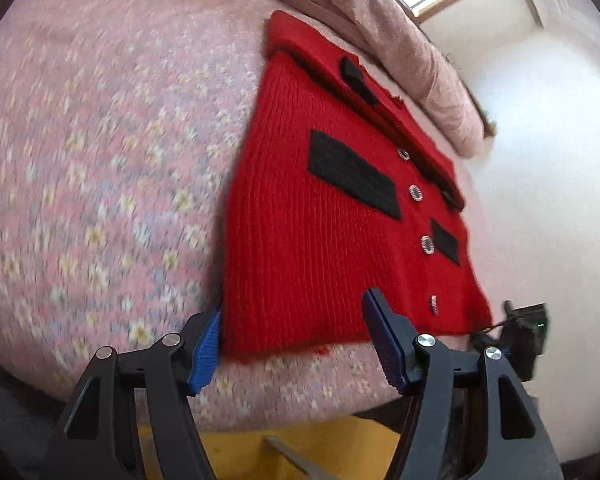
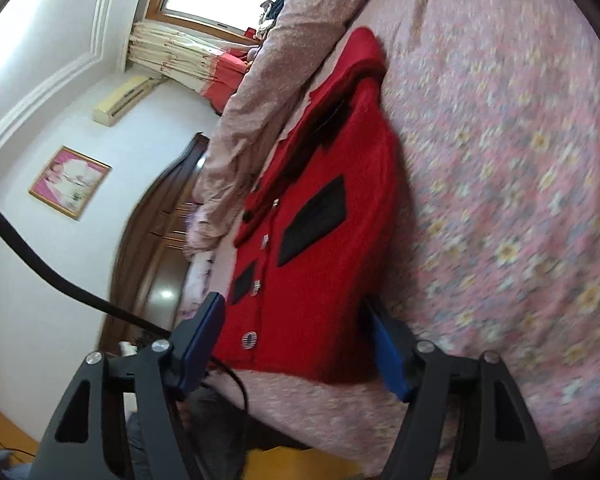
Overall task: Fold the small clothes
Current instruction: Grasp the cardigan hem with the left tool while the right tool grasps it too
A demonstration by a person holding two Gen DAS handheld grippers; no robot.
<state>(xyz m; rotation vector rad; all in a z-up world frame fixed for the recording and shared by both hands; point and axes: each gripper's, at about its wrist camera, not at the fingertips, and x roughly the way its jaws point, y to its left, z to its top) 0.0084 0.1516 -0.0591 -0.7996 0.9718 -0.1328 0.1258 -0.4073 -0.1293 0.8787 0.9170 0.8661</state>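
Note:
A small red knitted cardigan [image 1: 320, 240] with black patches and striped buttons lies flat on the flowered pink bedsheet [image 1: 100, 160], its sleeves folded in along the far side. My left gripper [image 1: 294, 338] is open at the near hem, its left pad [image 1: 206, 350] against the cardigan's left edge and its right pad [image 1: 382, 344] over the knit. In the right wrist view the same cardigan [image 2: 324, 280] lies ahead. My right gripper [image 2: 294, 320] is open astride the hem's other corner, and neither pad presses on the fabric.
A rolled pink quilt [image 1: 380, 20] runs along the cardigan's far side, shown also as the quilt [image 2: 260, 100] in the right wrist view. The sheet [image 2: 500, 160] spreads wide beside the garment. A wooden headboard [image 2: 148, 240] and white wall stand beyond; yellow floor [image 1: 240, 452] lies below the bed edge.

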